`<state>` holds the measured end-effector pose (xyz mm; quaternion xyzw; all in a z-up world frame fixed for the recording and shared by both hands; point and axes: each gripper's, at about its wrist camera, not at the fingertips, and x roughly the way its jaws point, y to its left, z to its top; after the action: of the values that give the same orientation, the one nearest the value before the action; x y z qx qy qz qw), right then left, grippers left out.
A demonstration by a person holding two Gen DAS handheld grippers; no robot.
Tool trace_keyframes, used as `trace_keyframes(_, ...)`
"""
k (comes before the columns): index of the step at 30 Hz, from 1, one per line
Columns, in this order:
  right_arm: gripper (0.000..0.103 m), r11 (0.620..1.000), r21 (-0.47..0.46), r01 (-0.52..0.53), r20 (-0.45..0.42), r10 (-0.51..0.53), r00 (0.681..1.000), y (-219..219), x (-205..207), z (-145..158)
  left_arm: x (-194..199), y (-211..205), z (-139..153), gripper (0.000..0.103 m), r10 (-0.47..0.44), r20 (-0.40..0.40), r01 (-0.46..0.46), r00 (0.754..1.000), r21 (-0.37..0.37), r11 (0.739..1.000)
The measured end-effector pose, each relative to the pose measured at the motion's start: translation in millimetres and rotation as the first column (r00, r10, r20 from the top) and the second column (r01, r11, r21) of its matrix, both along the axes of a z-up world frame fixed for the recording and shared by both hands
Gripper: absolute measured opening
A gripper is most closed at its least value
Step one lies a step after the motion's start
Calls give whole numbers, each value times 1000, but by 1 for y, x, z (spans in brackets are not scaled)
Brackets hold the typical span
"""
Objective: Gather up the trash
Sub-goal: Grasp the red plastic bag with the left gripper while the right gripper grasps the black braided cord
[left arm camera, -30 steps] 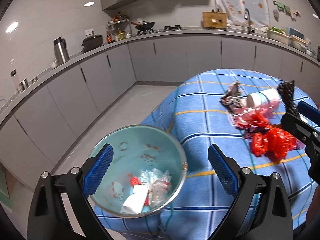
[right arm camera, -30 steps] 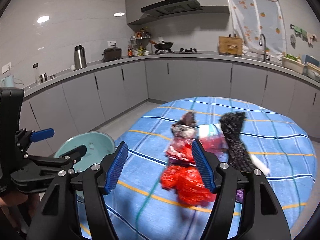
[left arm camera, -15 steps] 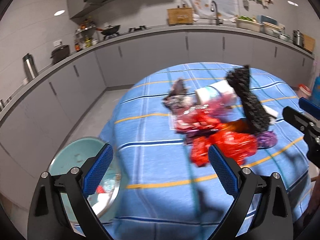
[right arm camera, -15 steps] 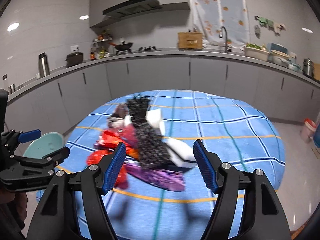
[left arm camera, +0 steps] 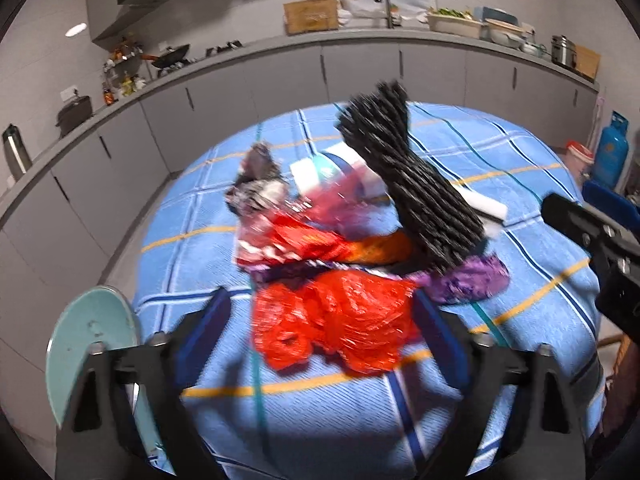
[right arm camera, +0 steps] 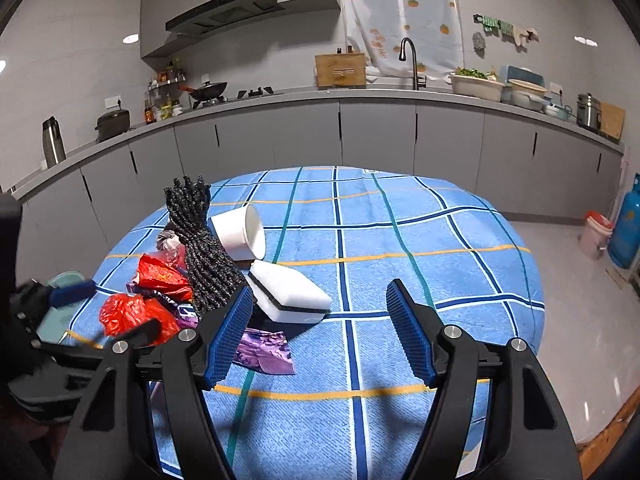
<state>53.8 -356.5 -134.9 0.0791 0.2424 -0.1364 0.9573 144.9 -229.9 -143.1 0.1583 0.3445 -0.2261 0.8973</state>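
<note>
The left tongs (left arm camera: 320, 340) are spread wide around the crumpled red plastic bag (left arm camera: 332, 320), apparently lined up to pinch it as the nearest piece of trash. The right tongs (right arm camera: 320, 332) hang spread and empty above the checked surface (right arm camera: 440, 248), just beside the white sponge (right arm camera: 288, 290). The teal bin (left arm camera: 88, 344) waits at the left edge, within easy reach for dropping.

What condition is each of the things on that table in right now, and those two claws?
Left claw: open, empty, either side of the red bag.
Right claw: open, empty.
Red plastic bag: crumpled.
White cup: tipped on its side.
Sponge: lying flat.
Black knit glove: draped over the pile.
Teal bin: open, beside the table.
</note>
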Motion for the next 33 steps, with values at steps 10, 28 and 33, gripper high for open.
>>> trace_keyframes(10,69,999,12,-33,2,33,999,12,7,1,-15,18,9,22,-72,-34,70,997,-54,996)
trace_keyframes(28,43,980,-29,-197,-62,195,979,56,77,0,10,79,46,22,109,80,-102,991,-87,991)
trace_keyframes(33,17,976,-30,-215,-84,212,974,62,78,-3,13,85,45,22,121,73,-113,990,-99,989)
